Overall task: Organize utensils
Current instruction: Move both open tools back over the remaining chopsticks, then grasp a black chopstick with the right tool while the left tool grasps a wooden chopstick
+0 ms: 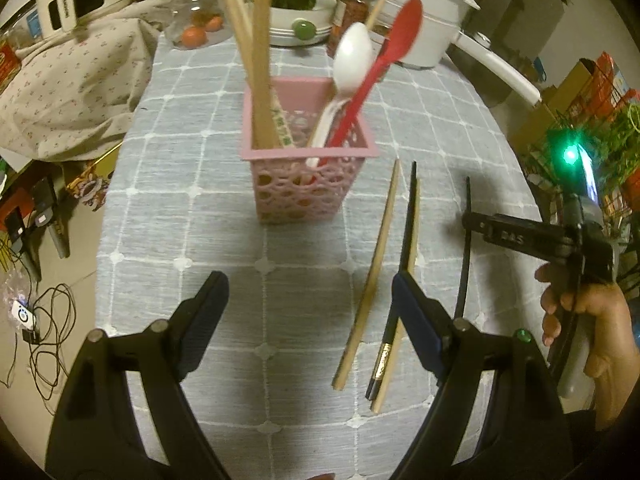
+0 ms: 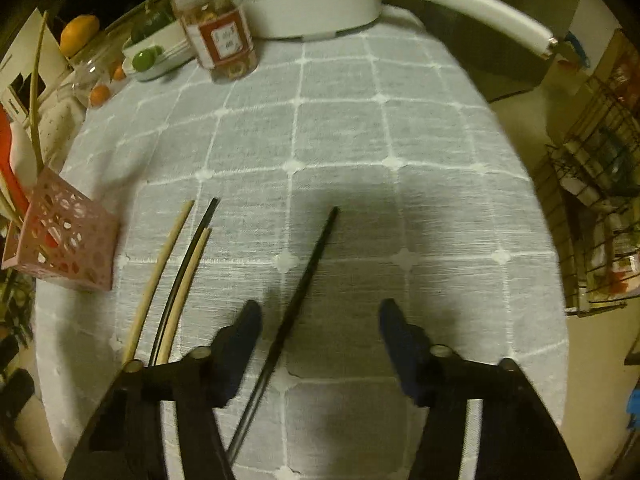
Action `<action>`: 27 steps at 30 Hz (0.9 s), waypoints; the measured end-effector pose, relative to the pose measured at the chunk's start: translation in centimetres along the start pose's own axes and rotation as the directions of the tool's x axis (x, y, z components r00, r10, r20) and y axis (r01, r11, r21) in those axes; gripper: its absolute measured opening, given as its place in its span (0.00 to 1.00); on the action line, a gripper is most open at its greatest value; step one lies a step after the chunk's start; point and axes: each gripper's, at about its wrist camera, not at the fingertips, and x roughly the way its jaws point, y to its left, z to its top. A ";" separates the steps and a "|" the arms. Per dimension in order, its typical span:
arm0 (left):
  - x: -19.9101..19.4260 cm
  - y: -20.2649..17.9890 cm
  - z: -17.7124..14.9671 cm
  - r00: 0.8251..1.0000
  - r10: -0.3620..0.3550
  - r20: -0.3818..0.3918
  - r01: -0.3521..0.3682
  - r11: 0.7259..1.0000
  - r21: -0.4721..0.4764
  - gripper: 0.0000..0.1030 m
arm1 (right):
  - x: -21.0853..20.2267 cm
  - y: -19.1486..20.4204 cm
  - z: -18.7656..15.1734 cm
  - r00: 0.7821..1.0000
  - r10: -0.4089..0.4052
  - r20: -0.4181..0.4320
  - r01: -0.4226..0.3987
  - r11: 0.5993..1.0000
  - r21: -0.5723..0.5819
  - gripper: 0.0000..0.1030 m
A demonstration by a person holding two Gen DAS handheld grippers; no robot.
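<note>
A pink perforated holder stands on the grey checked tablecloth. It holds a white spoon, a red spoon and tall wooden sticks. To its right lie a wooden chopstick, a black and wooden pair and a lone black chopstick. My left gripper hangs open over bare cloth, its right finger beside the pair. My right gripper is open, low over the lone black chopstick, which lies between the fingers near the left one, untouched by either pad.
At the back stand a white pot with a long handle, a labelled jar, a bowl with green fruit and a glass jar of oranges. A hand grips the right tool. The table edge curves close on the right.
</note>
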 end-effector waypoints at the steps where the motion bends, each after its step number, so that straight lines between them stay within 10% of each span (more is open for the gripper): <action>1: 0.0 -0.1 0.0 1.000 -0.001 -0.001 0.001 1.000 0.005 0.81 | 0.4 0.1 0.0 1.000 0.007 -0.013 -0.007 1.000 -0.001 0.48; 9: 0.4 -1.0 -0.3 1.000 -0.010 -0.011 0.011 0.999 0.041 0.81 | 0.9 1.1 0.3 1.000 0.011 -0.020 -0.013 0.998 -0.054 0.12; 17: 0.1 -3.3 -0.5 0.999 -0.047 -0.022 0.050 0.989 0.141 0.79 | -0.5 1.6 -0.7 0.998 0.062 -0.031 -0.066 0.991 -0.117 0.07; 27: 2.3 -8.6 0.4 0.980 -0.155 -0.124 0.178 0.963 0.203 0.16 | -2.9 -3.4 -1.1 0.988 0.154 -0.017 -0.154 0.988 -0.030 0.07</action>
